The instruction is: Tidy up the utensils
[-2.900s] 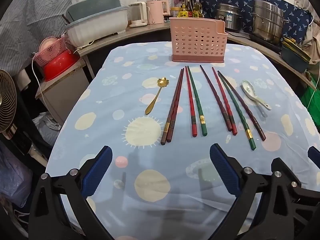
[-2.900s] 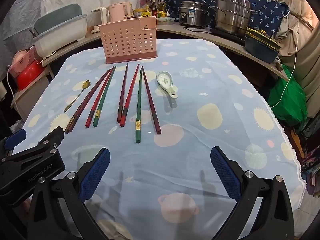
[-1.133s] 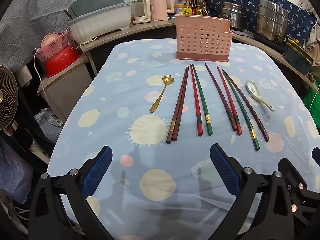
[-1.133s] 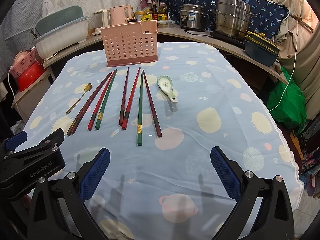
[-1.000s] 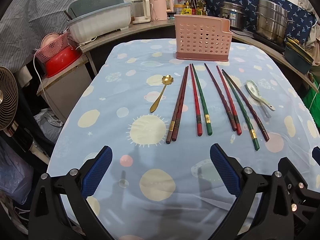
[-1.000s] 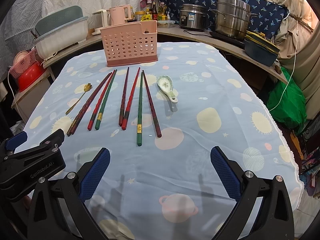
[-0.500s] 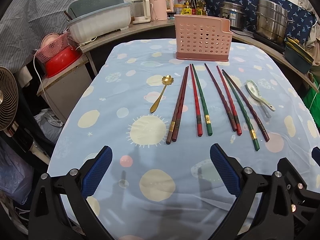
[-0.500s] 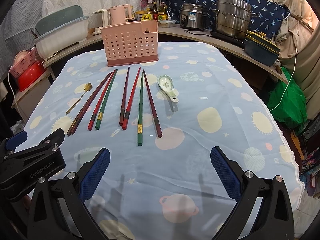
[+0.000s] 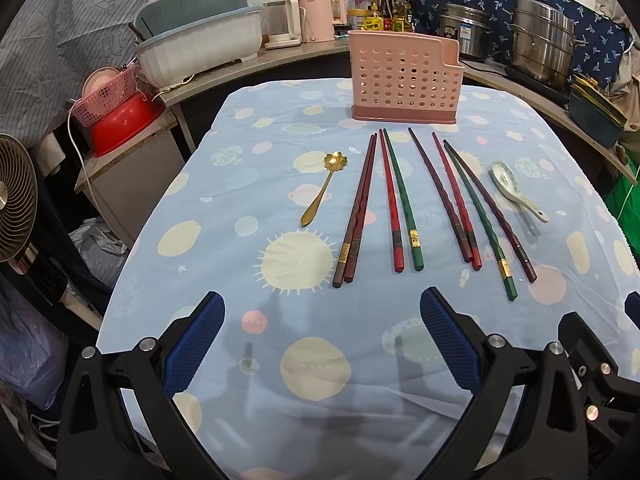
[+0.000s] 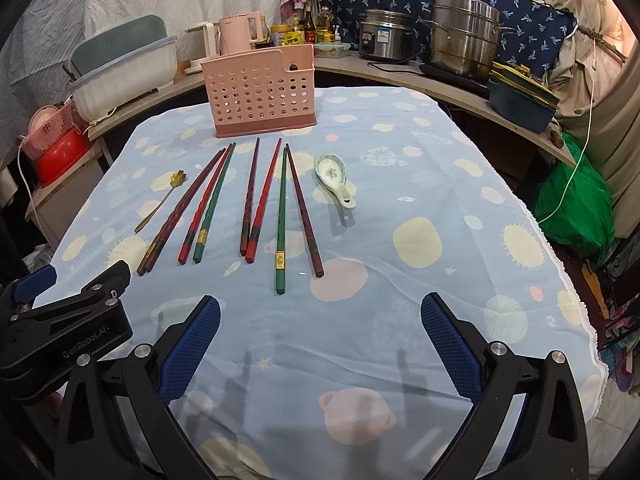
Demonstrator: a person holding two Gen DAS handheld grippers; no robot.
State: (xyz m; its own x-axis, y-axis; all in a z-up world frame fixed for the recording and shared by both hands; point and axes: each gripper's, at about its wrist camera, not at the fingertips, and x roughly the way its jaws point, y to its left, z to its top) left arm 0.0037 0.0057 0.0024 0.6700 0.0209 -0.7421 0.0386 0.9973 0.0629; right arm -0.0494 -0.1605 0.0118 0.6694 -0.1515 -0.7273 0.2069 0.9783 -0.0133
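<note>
A pink perforated utensil holder (image 9: 404, 76) (image 10: 262, 92) stands upright at the far end of the table. In front of it lie several chopsticks (image 9: 402, 200) (image 10: 260, 200) in brown, red and green, side by side. A gold flower spoon (image 9: 324, 188) (image 10: 160, 202) lies to their left, a white ceramic spoon (image 9: 516, 190) (image 10: 334, 178) to their right. My left gripper (image 9: 322, 336) and right gripper (image 10: 320, 336) are both open and empty, above the near end of the table, short of the chopsticks' near ends.
The table has a blue planet-print cloth (image 9: 312, 364) (image 10: 440, 240). A curved counter behind holds a white dish tub (image 9: 200, 52), kettles (image 10: 240, 32), bottles and steel pots (image 10: 464, 40). A fan (image 9: 16, 196) and red basin (image 9: 124, 120) stand left; a green bag (image 10: 576, 200) right.
Both views have drawn slightly back from the table over the last three seconds. In the last second nothing has visibly moved. The utensils lie as before.
</note>
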